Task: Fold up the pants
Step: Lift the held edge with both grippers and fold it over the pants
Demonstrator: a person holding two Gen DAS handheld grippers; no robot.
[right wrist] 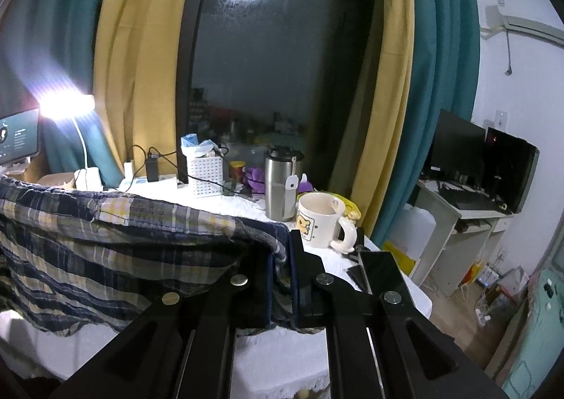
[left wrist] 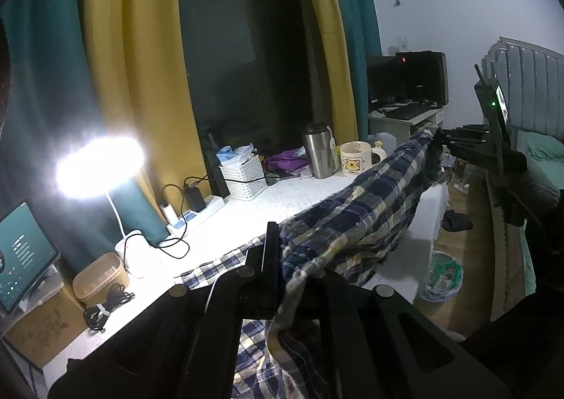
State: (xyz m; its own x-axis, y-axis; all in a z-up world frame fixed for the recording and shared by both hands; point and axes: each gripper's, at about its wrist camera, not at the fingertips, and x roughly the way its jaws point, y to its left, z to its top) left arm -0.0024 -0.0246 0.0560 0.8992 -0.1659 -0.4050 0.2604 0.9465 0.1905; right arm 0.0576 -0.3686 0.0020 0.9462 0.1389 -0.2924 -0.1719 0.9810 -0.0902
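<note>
The plaid pants (left wrist: 356, 219) hang in the air over the white counter (left wrist: 282, 201), stretched like a rope between the two grippers. The left gripper (left wrist: 282, 258) has its fingers (left wrist: 269, 251) pinched tight on one end of the cloth. The right gripper (right wrist: 281, 258) has its fingers (right wrist: 299, 258) squeezed on the other end. Part of the pants still lies on the near side of the counter. At the far side stand a mug (right wrist: 319, 222) with a bear on it, a shiny steel cup (right wrist: 280, 183) and a white basket (left wrist: 243, 176). A bright lamp (left wrist: 100, 166) glows on the left.
</note>
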